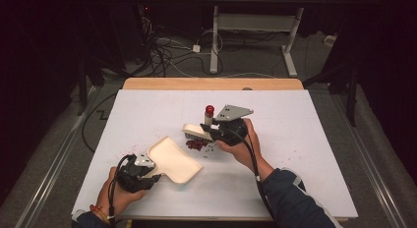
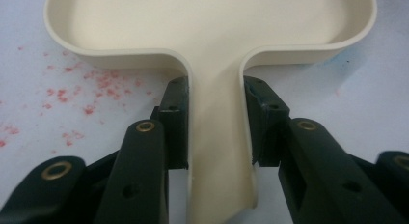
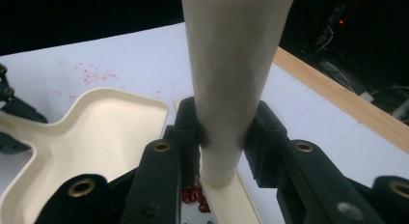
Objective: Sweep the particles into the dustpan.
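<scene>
A cream dustpan [image 1: 173,159] lies flat on the white table, its handle toward me. My left gripper [image 1: 150,178] is shut on that handle; in the left gripper view both jaws press the handle's sides [image 2: 215,127] and the pan [image 2: 207,21] lies ahead. A small cream brush [image 1: 196,130] stands bristles-down just right of the pan, with a red cap [image 1: 209,110] on its upright handle. My right gripper [image 1: 212,132] is shut on that handle [image 3: 231,79]. A little pile of dark red bits [image 1: 195,144] lies by the bristles, also under the brush [image 3: 193,197].
Fine red crumbs [image 2: 96,84] are scattered on the white sheet left of the pan and to the right [image 1: 290,152]. The table's wooden far edge [image 1: 211,83] borders a dark floor with cables and a desk frame [image 1: 255,36].
</scene>
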The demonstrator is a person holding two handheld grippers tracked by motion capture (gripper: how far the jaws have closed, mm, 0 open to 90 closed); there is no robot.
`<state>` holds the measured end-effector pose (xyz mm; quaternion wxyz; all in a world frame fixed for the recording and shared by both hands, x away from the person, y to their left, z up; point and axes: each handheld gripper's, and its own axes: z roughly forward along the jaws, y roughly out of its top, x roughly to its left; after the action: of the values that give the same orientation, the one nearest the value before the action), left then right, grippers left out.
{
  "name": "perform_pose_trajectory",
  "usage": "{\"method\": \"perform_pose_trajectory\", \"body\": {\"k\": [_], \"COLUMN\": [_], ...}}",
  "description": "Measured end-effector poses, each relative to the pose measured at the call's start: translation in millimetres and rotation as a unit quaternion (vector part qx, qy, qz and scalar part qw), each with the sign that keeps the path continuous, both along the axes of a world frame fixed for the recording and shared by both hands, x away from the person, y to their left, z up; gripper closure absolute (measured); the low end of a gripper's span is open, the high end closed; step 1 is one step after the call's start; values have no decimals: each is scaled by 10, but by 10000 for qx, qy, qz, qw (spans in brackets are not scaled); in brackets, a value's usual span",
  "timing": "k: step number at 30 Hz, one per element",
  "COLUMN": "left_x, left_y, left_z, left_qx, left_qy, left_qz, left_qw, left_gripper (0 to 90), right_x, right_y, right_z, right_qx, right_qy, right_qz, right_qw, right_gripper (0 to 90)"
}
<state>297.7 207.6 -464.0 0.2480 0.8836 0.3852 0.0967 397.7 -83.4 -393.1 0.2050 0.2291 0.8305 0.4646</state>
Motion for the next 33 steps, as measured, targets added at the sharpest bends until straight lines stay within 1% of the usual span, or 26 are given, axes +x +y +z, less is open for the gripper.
{"method": "perform_pose_trajectory", "body": {"k": [2,6,9,14,16,18,21,24,29,33], "left_x": [-1,10,10,21,31,35,47,67,85,88], "left_y": [-20,-73,-131,-188,-195,-200,-202,-215,-244,-276], "left_z": [0,12,12,11,17,29,38,29,27,23], "left_qx": [-22,-13,8,72,21,6,-26,-76,-107,-124], "left_qy": [18,72,118,213,243,218,211,208,186,173], "left_qz": [21,45,120,150,155,144,122,122,114,148], "left_qw": [10000,10000,9999,9996,9996,9997,9997,9997,9997,9997], "left_gripper": [640,640,640,640,640,640,640,640,639,639], "right_x": [2,-23,-61,-119,-142,-159,-171,-196,-241,-253], "right_y": [3,40,85,135,146,149,141,145,150,135], "right_z": [1,-3,-9,-23,-25,-24,-32,-35,-33,-38], "right_qx": [65,113,94,63,25,-19,23,-2,-36,5], "right_qy": [81,187,206,205,205,157,182,172,163,197], "right_qz": [-115,-214,-254,-289,-297,-296,-316,-299,-165,-193], "right_qw": [9999,9995,9994,9994,9993,9994,9993,9994,9997,9996], "right_gripper": [699,696,695,694,694,694,693,693,693,692]}}
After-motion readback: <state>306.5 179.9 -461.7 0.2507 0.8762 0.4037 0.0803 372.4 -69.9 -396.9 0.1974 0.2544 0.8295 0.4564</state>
